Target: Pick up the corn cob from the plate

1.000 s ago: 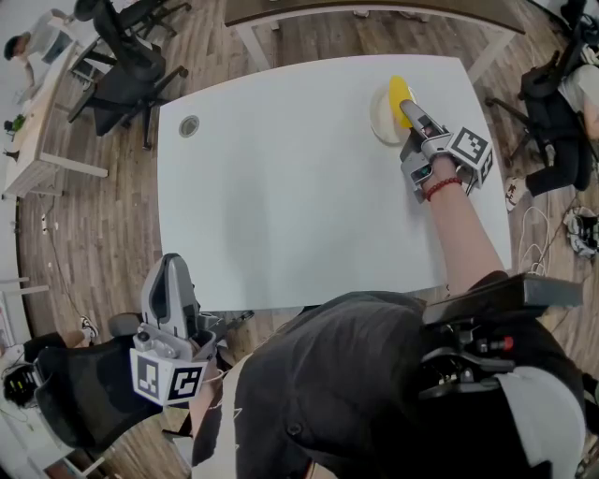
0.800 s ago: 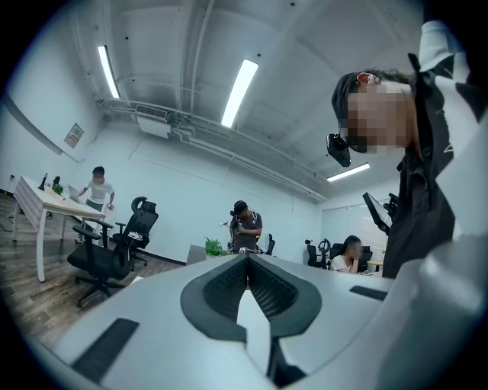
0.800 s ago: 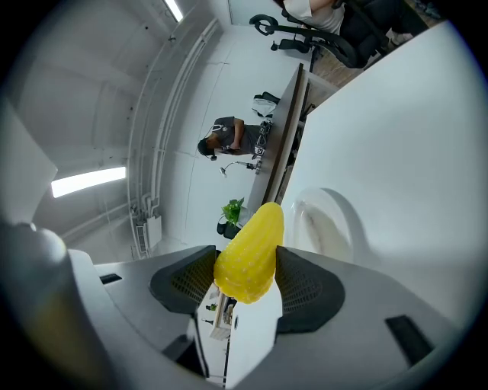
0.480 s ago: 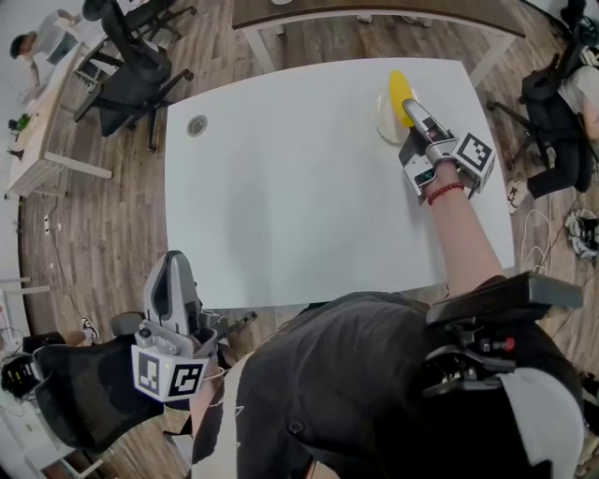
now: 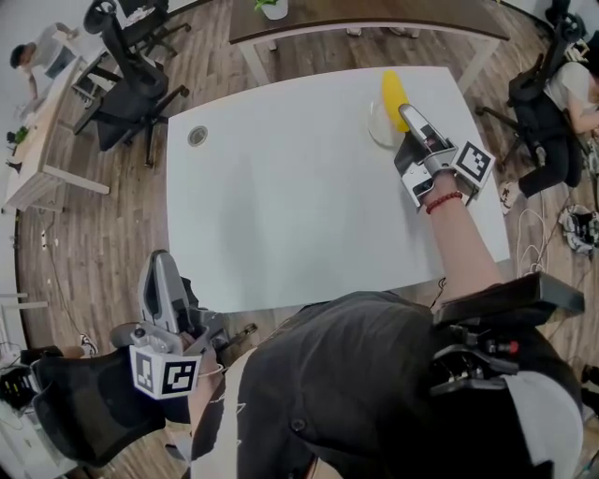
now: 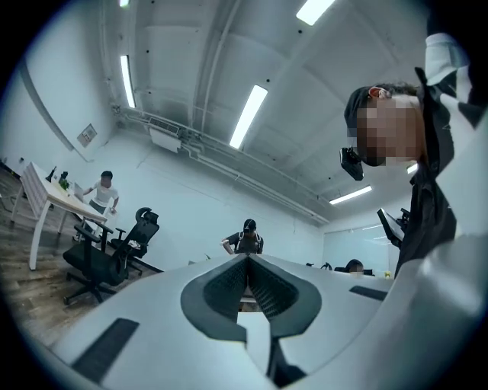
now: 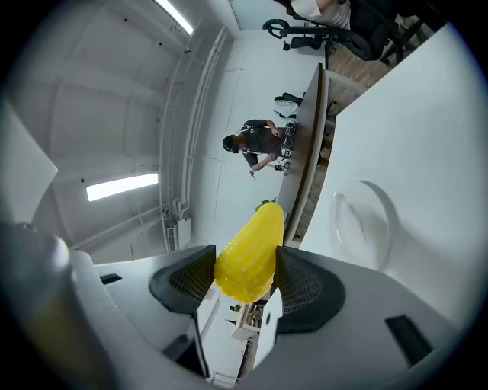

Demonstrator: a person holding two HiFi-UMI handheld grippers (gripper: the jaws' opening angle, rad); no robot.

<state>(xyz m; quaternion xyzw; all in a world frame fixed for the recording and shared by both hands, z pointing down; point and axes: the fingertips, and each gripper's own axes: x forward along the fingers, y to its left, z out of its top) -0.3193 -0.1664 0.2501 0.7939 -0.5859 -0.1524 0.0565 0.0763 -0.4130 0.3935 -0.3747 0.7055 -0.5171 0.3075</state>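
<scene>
A yellow corn cob point(image 5: 394, 91) is clamped between the pads of my right gripper point(image 5: 404, 110), which is shut on it at the far right of the white table point(image 5: 281, 187). The cob hangs a little above the white plate point(image 5: 377, 131), clear of it. In the right gripper view the corn cob point(image 7: 250, 253) fills the gap between the jaws of the right gripper point(image 7: 244, 278), and the bare plate point(image 7: 366, 221) lies on the table beyond. My left gripper point(image 5: 159, 267) is held off the table's near left corner, shut and holding nothing. The left gripper point(image 6: 248, 263) points across the room.
A round cable grommet point(image 5: 197, 136) sits near the table's far left corner. Black office chairs point(image 5: 131, 84) stand to the left, another chair point(image 5: 538, 112) to the right. A wooden-topped table point(image 5: 365, 14) stands beyond. People are at desks in the room.
My right gripper has lifted with the corn cob, which now hangs off the plate. The left gripper has shifted slightly.
</scene>
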